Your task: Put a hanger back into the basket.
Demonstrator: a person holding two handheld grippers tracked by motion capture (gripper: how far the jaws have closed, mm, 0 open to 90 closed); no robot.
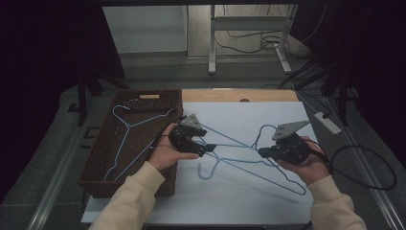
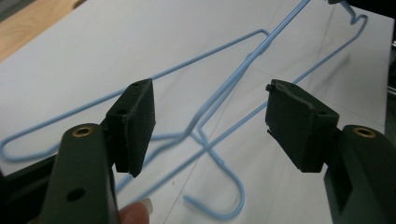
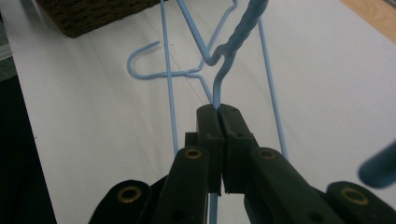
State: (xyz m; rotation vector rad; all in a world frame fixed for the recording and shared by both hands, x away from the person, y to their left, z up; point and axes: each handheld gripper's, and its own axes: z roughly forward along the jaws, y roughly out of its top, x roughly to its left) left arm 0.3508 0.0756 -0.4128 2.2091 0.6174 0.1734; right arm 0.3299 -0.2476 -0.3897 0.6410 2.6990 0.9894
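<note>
Two blue wire hangers lie crossed on the white sheet (image 1: 268, 206) near the table's middle. The lower hanger (image 1: 268, 173) has its hook (image 1: 209, 170) pointing toward 8 o'clock in the high view, and its long bar runs from there out toward 4 o'clock. The upper hanger (image 1: 229, 136) crosses over it, with its hook end near the right gripper (image 1: 265, 152).

The right gripper is clamped on hanger wire: in the right gripper view its jaws meet tight on a thin blue strand just below the twisted neck (image 3: 236, 39), which rises toward 12 o'clock from the jaws. Which of the two hangers that neck belongs to is hard to tell where the wires cross.

The left gripper (image 1: 209, 147) stands with jaws wide apart and nothing between them. In the left gripper view the lower hanger's hook (image 2: 224, 196) sits low between the jaws, toward 6 o'clock, and the wires fan away toward 1 o'clock. So the left gripper is the nearer tool to that hook, and a short dip forward and down would probably put wire between its pads.

A third hanger (image 1: 125, 139) lies in the brown basket (image 1: 168, 98) at 9 o'clock from the sheet, likely where these are bound.
</note>
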